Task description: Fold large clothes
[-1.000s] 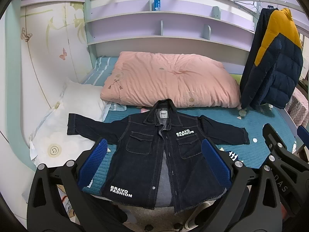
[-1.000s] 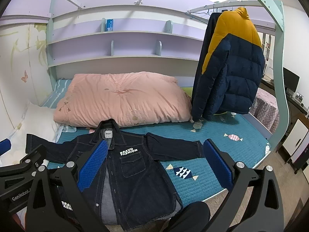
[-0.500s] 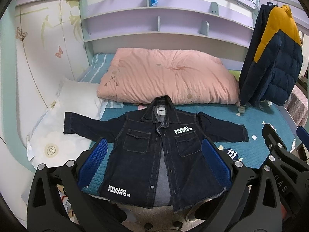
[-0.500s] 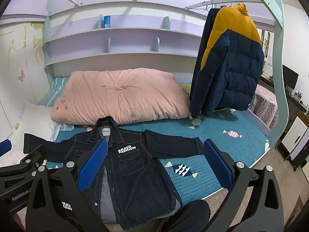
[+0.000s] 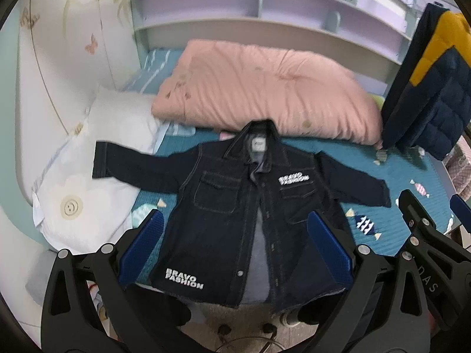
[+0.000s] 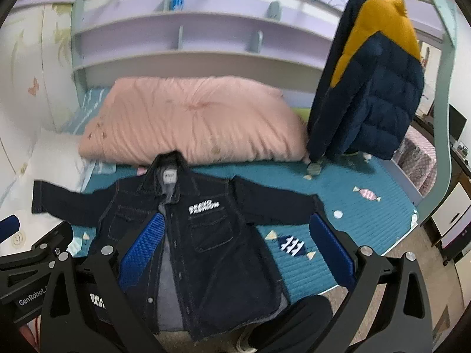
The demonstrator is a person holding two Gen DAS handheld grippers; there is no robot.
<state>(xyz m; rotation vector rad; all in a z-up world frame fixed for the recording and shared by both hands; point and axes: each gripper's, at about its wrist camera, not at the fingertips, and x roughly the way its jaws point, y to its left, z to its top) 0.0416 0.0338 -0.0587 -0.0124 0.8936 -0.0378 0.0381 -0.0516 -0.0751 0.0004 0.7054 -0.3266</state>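
A dark denim jacket (image 5: 232,220) (image 6: 206,229) with white BRAVO FASHION lettering lies front up and unbuttoned on a teal bedspread (image 5: 412,206) (image 6: 353,220). Both sleeves are spread sideways and its hem hangs over the near bed edge. My left gripper (image 5: 234,244) hovers open above the jacket's lower half, blue pads wide apart, holding nothing. My right gripper (image 6: 235,245) is open too, over the jacket's right side and the bedspread. The left sleeve end rests on a white pillow (image 5: 103,182).
A pink quilt (image 5: 265,88) (image 6: 191,123) lies folded behind the jacket. A navy and yellow puffer coat (image 5: 432,88) (image 6: 374,82) hangs at the right on the bed frame. Purple shelves (image 6: 191,29) line the wall. Floor shows below the bed edge.
Both grippers have tilted down and come closer to the bed, so the jacket looks larger and higher in the frames. The jacket itself has not moved. Both grippers stay open.
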